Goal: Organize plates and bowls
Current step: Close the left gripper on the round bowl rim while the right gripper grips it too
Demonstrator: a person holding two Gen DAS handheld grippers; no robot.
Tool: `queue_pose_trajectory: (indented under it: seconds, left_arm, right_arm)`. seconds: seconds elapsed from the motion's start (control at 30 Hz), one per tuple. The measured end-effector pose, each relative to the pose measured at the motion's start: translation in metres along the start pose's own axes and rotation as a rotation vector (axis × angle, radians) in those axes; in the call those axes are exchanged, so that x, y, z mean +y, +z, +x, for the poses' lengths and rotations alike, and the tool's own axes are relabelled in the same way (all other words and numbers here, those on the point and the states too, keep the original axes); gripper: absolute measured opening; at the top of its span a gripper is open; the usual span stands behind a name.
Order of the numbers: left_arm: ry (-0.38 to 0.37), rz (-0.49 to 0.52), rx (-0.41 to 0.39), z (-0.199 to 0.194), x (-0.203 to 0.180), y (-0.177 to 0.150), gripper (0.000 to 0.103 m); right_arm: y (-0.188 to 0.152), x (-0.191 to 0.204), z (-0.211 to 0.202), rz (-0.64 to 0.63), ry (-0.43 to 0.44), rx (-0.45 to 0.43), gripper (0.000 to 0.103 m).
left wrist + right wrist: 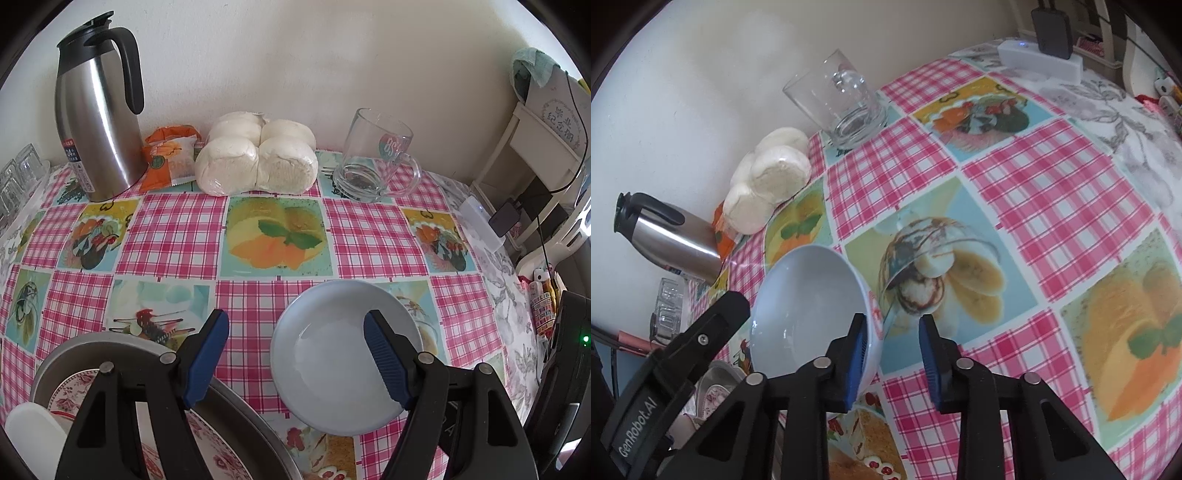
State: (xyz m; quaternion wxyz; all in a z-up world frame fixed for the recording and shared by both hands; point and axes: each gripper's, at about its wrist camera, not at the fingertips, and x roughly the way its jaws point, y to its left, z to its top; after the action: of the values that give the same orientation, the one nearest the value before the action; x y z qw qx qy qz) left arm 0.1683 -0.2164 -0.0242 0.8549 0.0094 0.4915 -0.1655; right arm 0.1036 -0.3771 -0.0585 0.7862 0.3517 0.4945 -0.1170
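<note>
L gripper: released, jaws wide. One blue pad hung over the inside of the bowl, the other stood beside the metal tray. Neither pressed on anything.
R gripper: not clenched on anything. Jaws narrow and straddling the bowl's near rim. One pad sat at the inner wall, the other stood just outside w/ a gap to the wall, so no grip yet.
Bowl: pale blue, empty, upright on the tablecloth. It sat near the front edge, just beside the tray, w/ both grippers over it.
Tray: round, grey metal, at the front L corner of the L wrist view. It held a floral plate, partly hidden by the gripper.
Back row by the wall, L to R: steel jug w/ black handle, orange snack pkt, bag of white buns, glass mug. All well apart from the bowl.
Far L edge: clear glasses, blurred.
Cloth: pink check w/ food pics.
</note>
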Motion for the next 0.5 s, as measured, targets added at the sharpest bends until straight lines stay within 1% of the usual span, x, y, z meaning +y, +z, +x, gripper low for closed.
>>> queue_pose_trajectory:
  seconds: [0.07, 0.13, 0.2, 0.27, 0.33, 0.5]
  left_arm:
    - [0.002, 0.002, 0.003, 0.001, 0.0, -0.001, 0.077]
    - [0.003, 0.007, 0.006, 0.002, 0.0, -0.001, 0.077]
    - [0.009, 0.011, 0.012, 0.004, 0.0, -0.002, 0.077]
    - [0.011, 0.015, 0.017, 0.006, 0.0, -0.003, 0.075]
    - [0.009, 0.019, 0.025, 0.007, 0.0, -0.004, 0.068]
    - [0.009, 0.048, 0.05, 0.013, -0.006, -0.008, 0.063]
  right_arm:
    - [-0.001, 0.003, 0.002, -0.013, -0.004, 0.003, 0.026]
    - [-0.002, 0.004, 0.003, -0.015, 0.004, 0.004, 0.02]
    - [-0.002, 0.004, 0.002, -0.01, 0.023, 0.001, 0.016]
    - [-0.001, 0.002, 0.0, -0.015, 0.017, -0.012, 0.014]
    - [0.0, 0.0, -0.002, -0.016, 0.004, -0.022, 0.012]
    - [0.004, -0.009, -0.005, 0.0, 0.007, -0.025, 0.012]
